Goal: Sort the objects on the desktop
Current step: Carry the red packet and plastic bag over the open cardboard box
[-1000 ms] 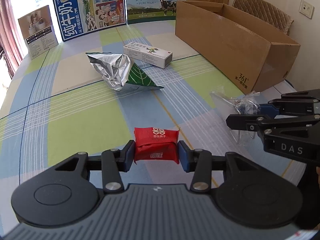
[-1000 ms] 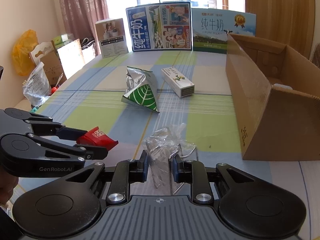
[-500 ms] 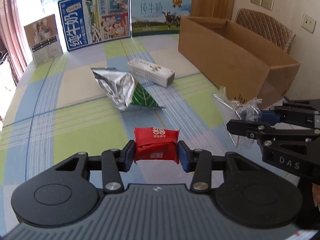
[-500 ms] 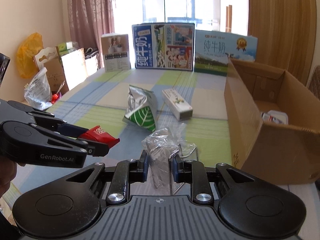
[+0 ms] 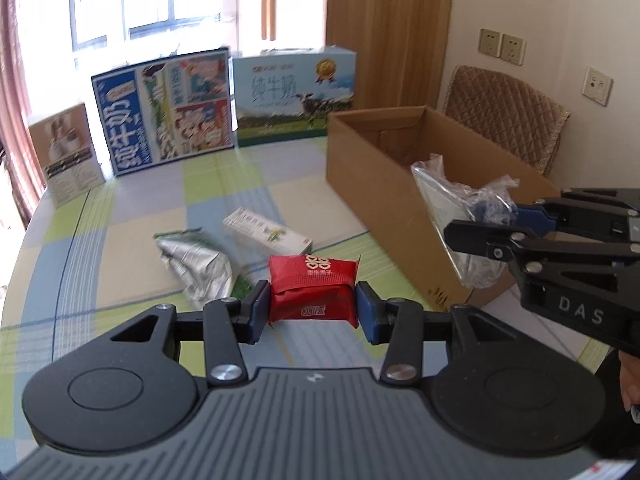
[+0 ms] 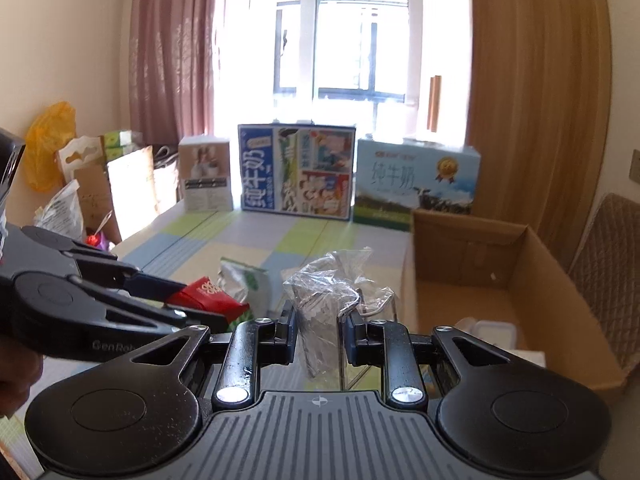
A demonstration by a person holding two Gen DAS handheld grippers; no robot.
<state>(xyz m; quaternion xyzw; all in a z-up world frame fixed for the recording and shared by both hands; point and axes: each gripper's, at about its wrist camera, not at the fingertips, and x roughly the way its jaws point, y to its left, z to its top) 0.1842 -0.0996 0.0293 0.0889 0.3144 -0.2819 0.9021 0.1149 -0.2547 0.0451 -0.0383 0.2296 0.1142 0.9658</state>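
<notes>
While my left gripper (image 5: 312, 306) looks down over the table (image 5: 132, 248), its blue pads are clamped on the two short ends of a red packet (image 5: 313, 289), so the packet's long axis runs straight across from pad to pad, its printed face up and tipped toward the far end of the table, clear of the cloth. Beyond it lie a crumpled foil bag (image 5: 198, 266) and a white carton (image 5: 266, 236), the carton's length slanting from upper left to lower right. The open cardboard box (image 5: 400, 184) stands to the right. My right gripper (image 5: 486, 226) comes in from that side, its fingers nipped shut on a clear plastic bag (image 5: 460, 204) that hangs in front of the box's near wall. From the right wrist, my right gripper (image 6: 318, 338) is closed on that same clear bag (image 6: 328, 304), which stands roughly upright between the pads, its crumpled top rising above them and its lower part hanging below. My left gripper (image 6: 208, 310) reaches in from the left with the red packet (image 6: 204, 296) held at its tip, lying about level. The box (image 6: 560, 292) sits open just to the right, with a white container (image 6: 494, 330) on its floor; the foil bag (image 6: 242, 282) shows behind on the table (image 6: 256, 236).
</notes>
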